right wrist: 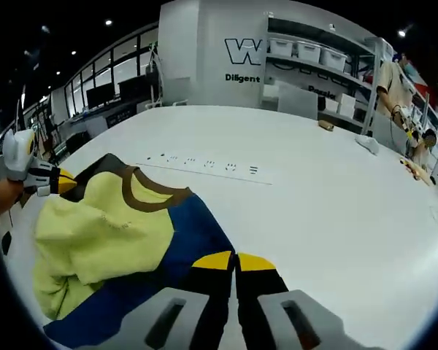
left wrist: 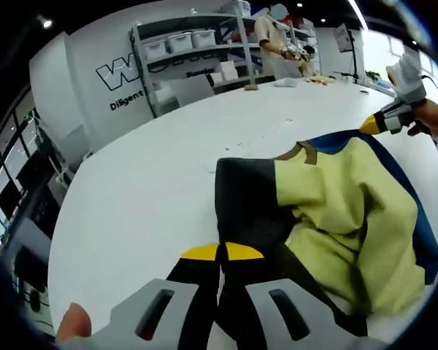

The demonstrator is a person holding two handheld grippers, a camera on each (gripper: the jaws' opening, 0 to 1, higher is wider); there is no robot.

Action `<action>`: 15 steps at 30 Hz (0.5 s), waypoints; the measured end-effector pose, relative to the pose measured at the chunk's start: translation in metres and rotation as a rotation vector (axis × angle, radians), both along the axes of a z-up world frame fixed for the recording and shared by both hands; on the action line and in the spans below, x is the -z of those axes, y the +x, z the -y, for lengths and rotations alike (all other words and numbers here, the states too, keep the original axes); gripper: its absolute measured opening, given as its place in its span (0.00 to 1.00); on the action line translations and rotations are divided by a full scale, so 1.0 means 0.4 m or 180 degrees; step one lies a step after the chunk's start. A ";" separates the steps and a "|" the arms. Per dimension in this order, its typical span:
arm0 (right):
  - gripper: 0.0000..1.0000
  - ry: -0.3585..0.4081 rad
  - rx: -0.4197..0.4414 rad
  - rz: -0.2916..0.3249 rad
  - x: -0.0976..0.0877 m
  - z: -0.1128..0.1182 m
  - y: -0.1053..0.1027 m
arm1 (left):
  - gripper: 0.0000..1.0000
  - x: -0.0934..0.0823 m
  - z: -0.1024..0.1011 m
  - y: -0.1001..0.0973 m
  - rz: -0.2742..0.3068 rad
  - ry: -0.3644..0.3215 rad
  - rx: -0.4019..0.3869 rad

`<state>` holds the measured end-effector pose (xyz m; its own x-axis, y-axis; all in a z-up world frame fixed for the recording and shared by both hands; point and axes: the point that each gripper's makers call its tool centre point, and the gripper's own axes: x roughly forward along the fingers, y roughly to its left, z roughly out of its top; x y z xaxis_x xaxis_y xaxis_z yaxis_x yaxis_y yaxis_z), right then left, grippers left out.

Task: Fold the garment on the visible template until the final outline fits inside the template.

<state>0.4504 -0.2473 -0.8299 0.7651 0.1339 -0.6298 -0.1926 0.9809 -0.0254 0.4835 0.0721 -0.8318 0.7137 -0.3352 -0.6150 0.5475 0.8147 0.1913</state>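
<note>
A garment lies bunched on the white table (left wrist: 153, 182): pale yellow front (left wrist: 350, 219), blue side (right wrist: 186, 233), black sleeve (left wrist: 244, 193) and brown collar (right wrist: 150, 200). My left gripper (left wrist: 221, 252) is shut with its yellow tips on the black sleeve's edge. My right gripper (right wrist: 234, 261) is shut on the blue part. In the left gripper view the right gripper (left wrist: 372, 125) pinches the blue edge at the garment's far side, with a hand behind it. In the right gripper view the left gripper (right wrist: 62, 182) meets the dark sleeve at the far left.
A row of small printed marks (right wrist: 208, 165) runs across the table beyond the collar. Shelves with white bins (left wrist: 179, 44) stand past the table's far edge, where a person (left wrist: 274, 36) stands. Small items (right wrist: 369, 142) lie at that far side.
</note>
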 end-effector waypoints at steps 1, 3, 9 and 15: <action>0.00 -0.0018 0.0009 -0.0012 0.004 0.010 0.001 | 0.00 0.006 -0.001 0.000 -0.0022 0.0008 0.0002; 0.00 -0.0038 0.0011 -0.0011 0.006 0.018 0.003 | 0.00 0.013 -0.003 -0.001 -0.0050 0.0024 0.0017; 0.00 -0.0130 -0.0005 -0.0019 0.018 0.045 0.010 | 0.00 0.020 -0.007 -0.001 -0.0077 0.0055 0.0046; 0.00 -0.0285 -0.0068 0.0028 0.017 0.067 0.025 | 0.00 0.028 -0.007 0.000 -0.0092 0.0107 0.0114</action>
